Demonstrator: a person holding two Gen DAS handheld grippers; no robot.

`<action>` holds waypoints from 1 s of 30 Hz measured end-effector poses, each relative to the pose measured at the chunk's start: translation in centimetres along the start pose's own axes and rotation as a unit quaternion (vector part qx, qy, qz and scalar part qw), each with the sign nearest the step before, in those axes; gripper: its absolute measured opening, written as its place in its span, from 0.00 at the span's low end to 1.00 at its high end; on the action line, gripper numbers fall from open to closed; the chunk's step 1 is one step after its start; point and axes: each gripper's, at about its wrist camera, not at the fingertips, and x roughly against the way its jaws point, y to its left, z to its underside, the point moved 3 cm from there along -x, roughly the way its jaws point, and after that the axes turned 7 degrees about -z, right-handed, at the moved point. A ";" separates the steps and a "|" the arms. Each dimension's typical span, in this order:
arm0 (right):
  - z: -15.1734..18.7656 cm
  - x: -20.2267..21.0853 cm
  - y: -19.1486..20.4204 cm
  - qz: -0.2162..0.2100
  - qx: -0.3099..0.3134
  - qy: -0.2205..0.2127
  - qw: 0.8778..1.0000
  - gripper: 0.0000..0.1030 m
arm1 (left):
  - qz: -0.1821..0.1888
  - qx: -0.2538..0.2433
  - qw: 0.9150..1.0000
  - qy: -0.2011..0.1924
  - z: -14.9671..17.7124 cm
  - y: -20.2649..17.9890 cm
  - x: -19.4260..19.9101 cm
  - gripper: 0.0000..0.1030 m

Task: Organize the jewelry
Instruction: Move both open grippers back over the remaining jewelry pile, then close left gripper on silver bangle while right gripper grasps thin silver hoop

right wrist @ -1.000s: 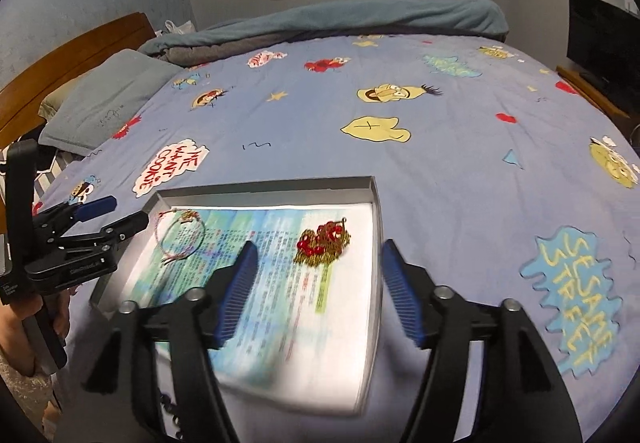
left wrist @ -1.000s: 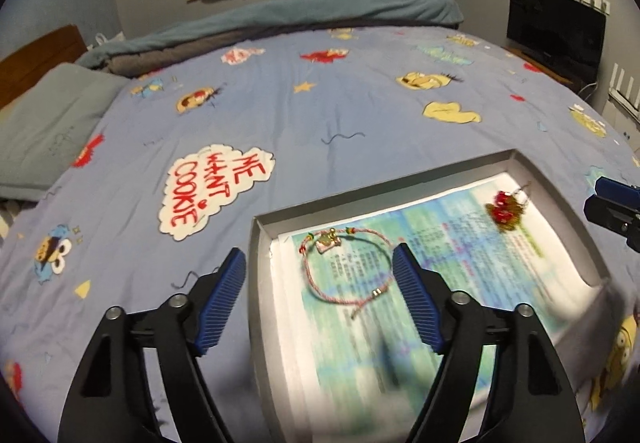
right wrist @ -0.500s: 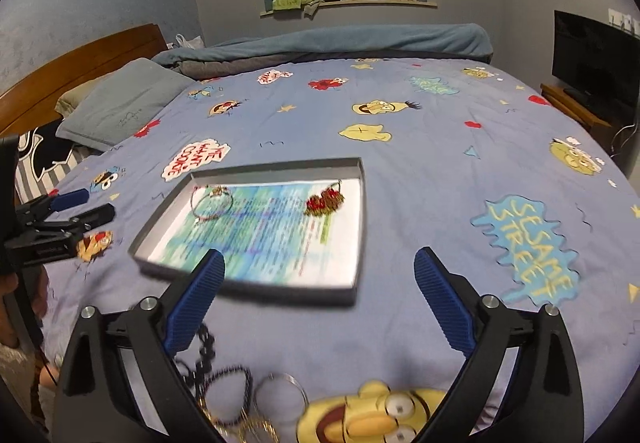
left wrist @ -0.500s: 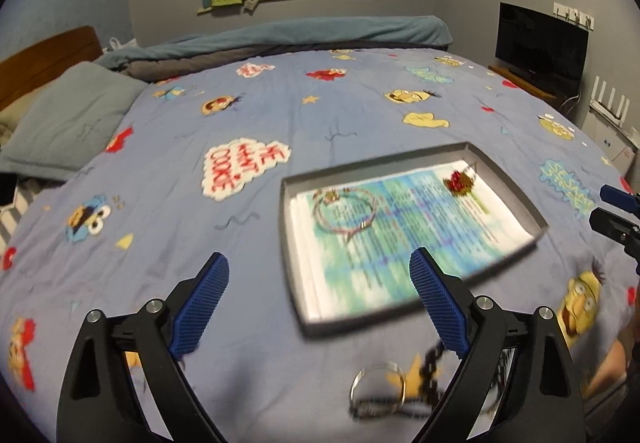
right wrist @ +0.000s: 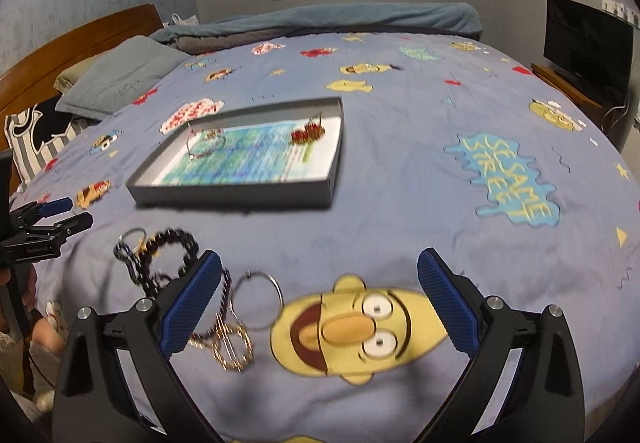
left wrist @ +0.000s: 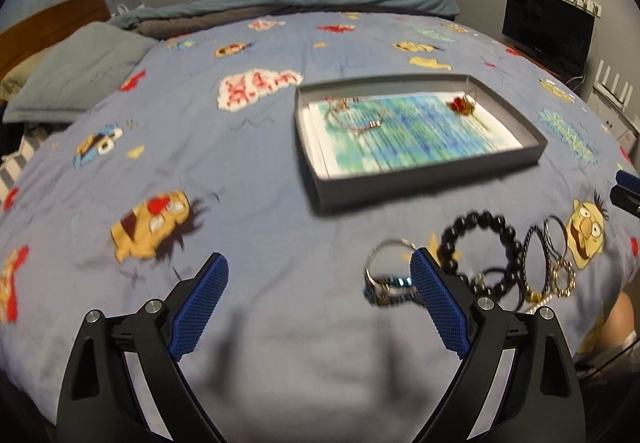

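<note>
Both grippers, left gripper (left wrist: 318, 303) and right gripper (right wrist: 318, 297), jaws spread, empty; tangled bracelets (left wrist: 500, 263) at two o'clock could snag together when lifted.

blur: I can't read the sheet (left wrist: 412, 135) in the tray (left wrist: 424, 179) | hidden: my left finger (left wrist: 438, 303) covers part of the braided bracelet (left wrist: 386, 289) | cut off: right gripper (left wrist: 627, 189) clipped at left view's edge | charm (right wrist: 308, 134) too smeared to identify

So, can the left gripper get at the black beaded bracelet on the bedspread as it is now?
Probably yes. The left gripper is open and empty, and the black beaded bracelet lies uncovered just to its right on the blue bedspread, though other bracelets crowd it.
</note>
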 end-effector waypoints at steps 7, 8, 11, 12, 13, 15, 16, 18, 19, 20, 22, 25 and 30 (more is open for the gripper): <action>2.7 -0.8 0.4 -0.001 -0.003 0.022 1.000 0.95 | 0.010 -0.007 1.000 0.003 1.9 -1.4 -0.2 0.89; 3.0 -0.9 0.6 0.000 -0.001 0.025 1.000 0.95 | 0.013 -0.010 1.000 0.005 2.1 -1.7 -0.2 0.89; 4.0 -1.1 1.4 -0.003 0.010 0.032 0.999 0.95 | 0.021 -0.013 1.000 0.007 2.5 -2.2 -0.1 0.89; 4.5 -1.2 1.7 -0.007 0.014 0.035 0.999 0.95 | 0.022 -0.015 1.000 0.007 2.6 -2.4 -0.1 0.89; 4.7 -1.3 1.9 -0.010 0.017 0.038 0.999 0.95 | 0.022 -0.017 1.000 0.006 2.6 -2.4 -0.1 0.89; 5.2 -1.6 2.3 -0.010 0.022 0.044 0.999 0.95 | 0.023 -0.018 1.000 0.007 2.8 -2.5 -0.2 0.89; 5.2 -1.7 2.3 -0.010 0.023 0.046 0.999 0.95 | 0.023 -0.017 1.000 0.009 2.7 -2.5 -0.3 0.89; 5.3 -1.8 2.4 -0.013 0.022 0.047 0.999 0.95 | 0.026 -0.014 1.000 0.011 2.6 -2.4 -0.5 0.89; 5.4 -1.9 2.4 -0.013 0.020 0.047 0.999 0.95 | 0.026 -0.013 1.000 0.012 2.5 -2.4 -0.6 0.89; 5.3 -2.0 2.3 -0.013 0.019 0.046 0.999 0.95 | 0.027 -0.010 1.000 0.011 2.3 -2.3 -0.8 0.89; 5.3 -2.1 2.2 -0.012 0.016 0.046 0.999 0.95 | 0.028 -0.008 1.000 0.011 2.1 -2.3 -1.2 0.89; 5.5 -2.4 2.1 -0.014 0.009 0.051 0.999 0.95 | 0.036 -0.010 0.999 0.013 1.5 -2.8 -2.1 0.89; 5.6 -2.4 2.1 -0.010 0.012 0.052 0.999 0.95 | 0.037 -0.024 0.999 0.024 1.3 -3.6 -3.7 0.86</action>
